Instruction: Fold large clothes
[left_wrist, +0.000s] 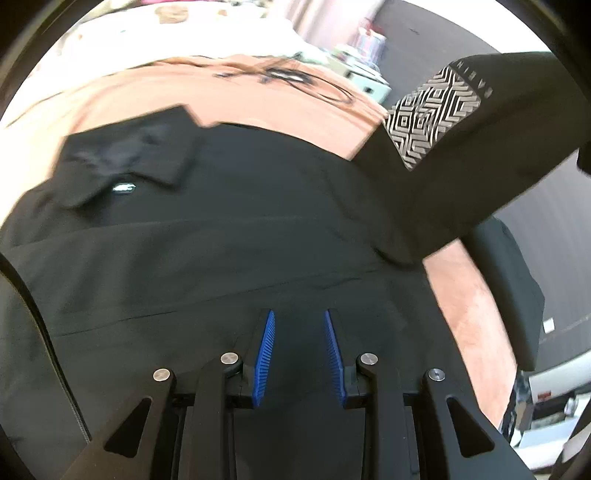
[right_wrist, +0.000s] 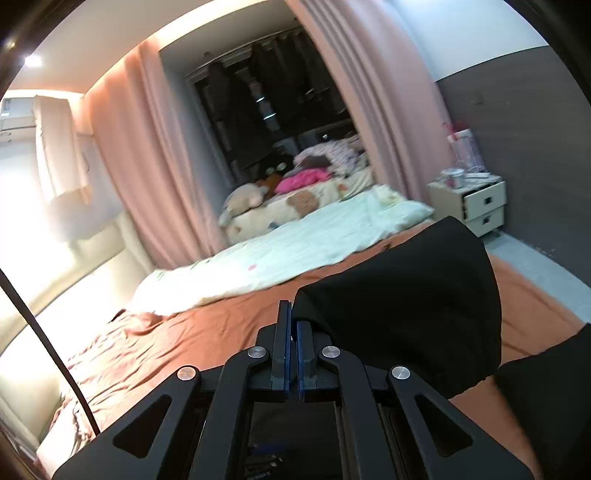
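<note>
Black polo shirt (left_wrist: 221, 236), collared, spread flat on the orange bed sheet (left_wrist: 258, 99) of the bed. Collar (left_wrist: 129, 162) at about 10 o'clock in the left wrist view, a small pale label just below it. Long axis running roughly from 10 o'clock, the collar end, toward 4 o'clock, body filling the lower half of the view. One sleeve (left_wrist: 461, 147) lifted off the sheet and stretched toward 2 o'clock, bearing a grey-and-white geometric patch (left_wrist: 432, 114) with small lettering beside it.

Left gripper (left_wrist: 299, 358) low over the dark cloth, blue fingers (left_wrist: 266, 354) parted; whether fabric sits pinched between them cannot be told, black on black. Right gripper (right_wrist: 291, 332) with fingers (right_wrist: 282, 332) clenched on a fold of the black fabric (right_wrist: 406, 295), cloth draping away toward 3 o'clock above the sheet. Pale quilt (right_wrist: 295, 243) beyond, at 12 o'clock. Pink curtains (right_wrist: 147, 147) behind; bedside cabinet (right_wrist: 476, 203) at 2 o'clock.
</note>
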